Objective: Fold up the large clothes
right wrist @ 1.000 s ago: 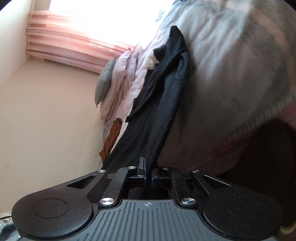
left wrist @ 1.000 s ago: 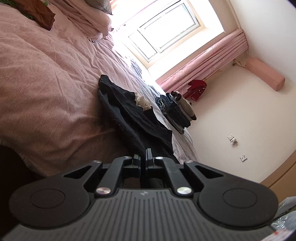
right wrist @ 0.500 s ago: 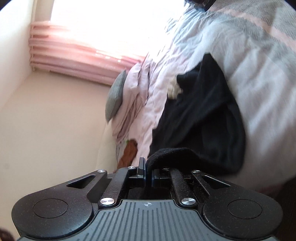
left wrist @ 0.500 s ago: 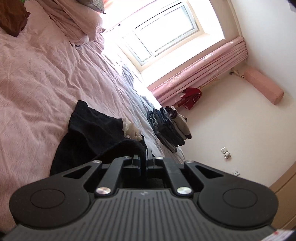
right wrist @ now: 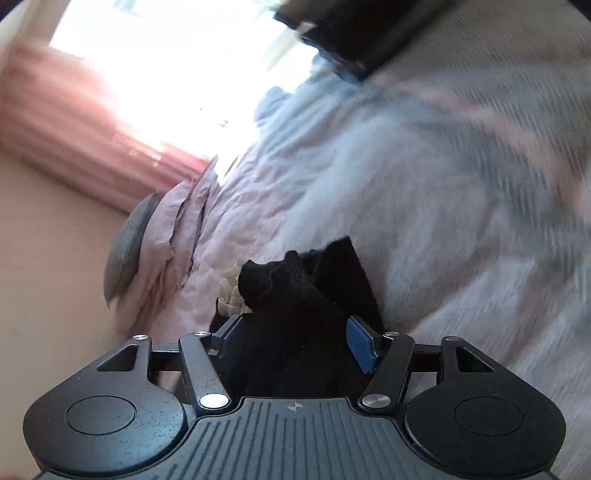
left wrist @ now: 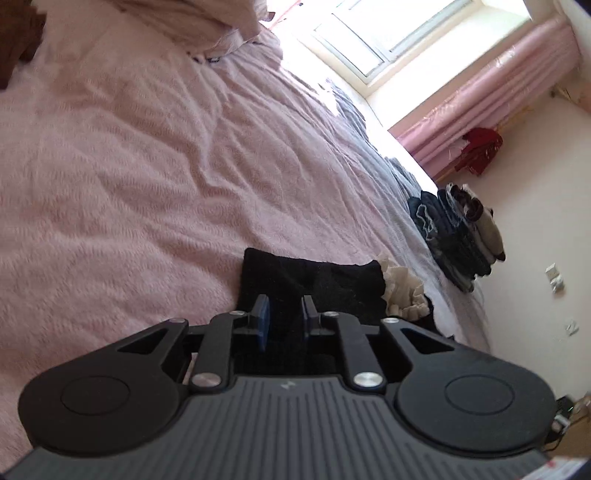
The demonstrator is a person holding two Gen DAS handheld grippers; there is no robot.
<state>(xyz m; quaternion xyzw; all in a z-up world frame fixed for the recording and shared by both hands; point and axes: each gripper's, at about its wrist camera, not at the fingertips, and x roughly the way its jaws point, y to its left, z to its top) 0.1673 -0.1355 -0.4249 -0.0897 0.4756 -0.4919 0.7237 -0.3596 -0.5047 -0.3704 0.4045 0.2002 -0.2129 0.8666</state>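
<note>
A black garment (left wrist: 310, 280) lies folded in a compact bundle on the pink bed cover (left wrist: 110, 166), with a cream frilled piece (left wrist: 400, 295) at its right edge. My left gripper (left wrist: 284, 308) sits low over the near edge of the bundle. Its jaws are opening, with a narrow gap between the blue pads that press on nothing. In the right wrist view the black garment (right wrist: 295, 280) rises in a loose hump between the fingers of my right gripper (right wrist: 295, 326). Those jaws are opening wide, and the pads stand clear of the cloth.
A stack of folded dark clothes (left wrist: 458, 240) sits near the bed's far right edge. Heaped bedding (left wrist: 184, 22) and a brown garment (left wrist: 18, 37) lie at the far left. A grey pillow (right wrist: 129, 243) leans at the bedside. A dark blurred object (right wrist: 362, 33) hangs at the top.
Both grippers carried the black garment's near end forward over its far part and laid it on the bed. Both, shut on the cloth before, have come apart, the right one wide.
</note>
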